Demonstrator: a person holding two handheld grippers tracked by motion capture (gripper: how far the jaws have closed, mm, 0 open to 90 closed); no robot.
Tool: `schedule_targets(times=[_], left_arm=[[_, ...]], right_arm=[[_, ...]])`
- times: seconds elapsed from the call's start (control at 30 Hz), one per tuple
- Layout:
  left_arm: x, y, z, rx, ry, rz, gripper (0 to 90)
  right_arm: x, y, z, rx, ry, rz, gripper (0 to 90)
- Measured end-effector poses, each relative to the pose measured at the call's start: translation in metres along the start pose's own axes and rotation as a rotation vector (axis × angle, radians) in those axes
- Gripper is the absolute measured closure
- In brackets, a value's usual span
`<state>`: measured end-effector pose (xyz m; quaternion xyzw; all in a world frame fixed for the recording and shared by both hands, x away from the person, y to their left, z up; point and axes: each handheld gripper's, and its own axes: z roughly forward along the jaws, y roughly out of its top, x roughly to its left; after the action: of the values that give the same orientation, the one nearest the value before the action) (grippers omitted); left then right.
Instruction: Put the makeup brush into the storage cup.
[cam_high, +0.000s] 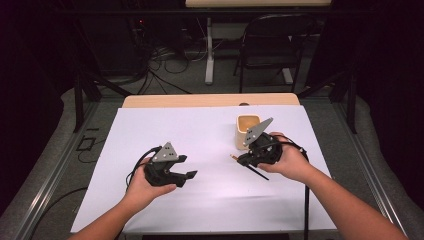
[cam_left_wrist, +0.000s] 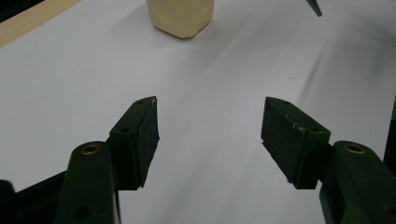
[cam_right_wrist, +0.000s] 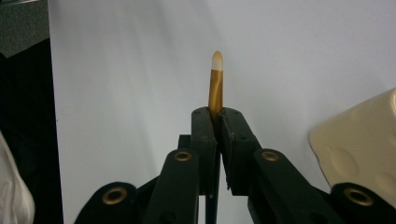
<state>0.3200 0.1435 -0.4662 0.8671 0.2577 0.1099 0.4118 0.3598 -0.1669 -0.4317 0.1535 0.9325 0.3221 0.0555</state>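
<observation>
My right gripper (cam_high: 242, 161) (cam_right_wrist: 218, 114) is shut on a thin brush (cam_high: 260, 174) (cam_right_wrist: 215, 84). The brush's gold ferrule and pale tip stick out past the jaws, and its dark handle trails back over the white sheet. A cream cup (cam_high: 245, 138) (cam_right_wrist: 359, 140) (cam_left_wrist: 181, 16) stands upright just behind and beside that gripper. My left gripper (cam_high: 188, 166) (cam_left_wrist: 211, 105) hovers over the left middle of the sheet. It is open, and between its pads there is only bare paper.
A white sheet (cam_high: 200, 140) covers most of the wooden table (cam_high: 200, 101). Beyond the table's far edge stand a black chair (cam_high: 275, 40) and a white table leg, with loose cables on the floor (cam_high: 165, 60). Dark metal rails run along both sides.
</observation>
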Motion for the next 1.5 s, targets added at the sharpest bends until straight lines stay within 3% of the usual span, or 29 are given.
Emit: schedule_targets(times=[0.3, 0.7, 1.5], left_arm=[[-0.002, 0.003, 0.002, -0.01, -0.007, -0.003, 36.8], [-0.008, 0.009, 0.007, -0.025, -0.025, 0.005, 36.9], [-0.015, 0.02, 0.021, -0.048, -0.047, -0.003, 36.9]], right_arm=[[0.002, -0.001, 0.0, -0.075, -0.02, 0.005, 84.3], [0.002, -0.004, -0.003, -0.159, -0.037, 0.046, 84.3], [-0.005, -0.011, -0.021, -0.351, -0.134, 0.128, 84.3]])
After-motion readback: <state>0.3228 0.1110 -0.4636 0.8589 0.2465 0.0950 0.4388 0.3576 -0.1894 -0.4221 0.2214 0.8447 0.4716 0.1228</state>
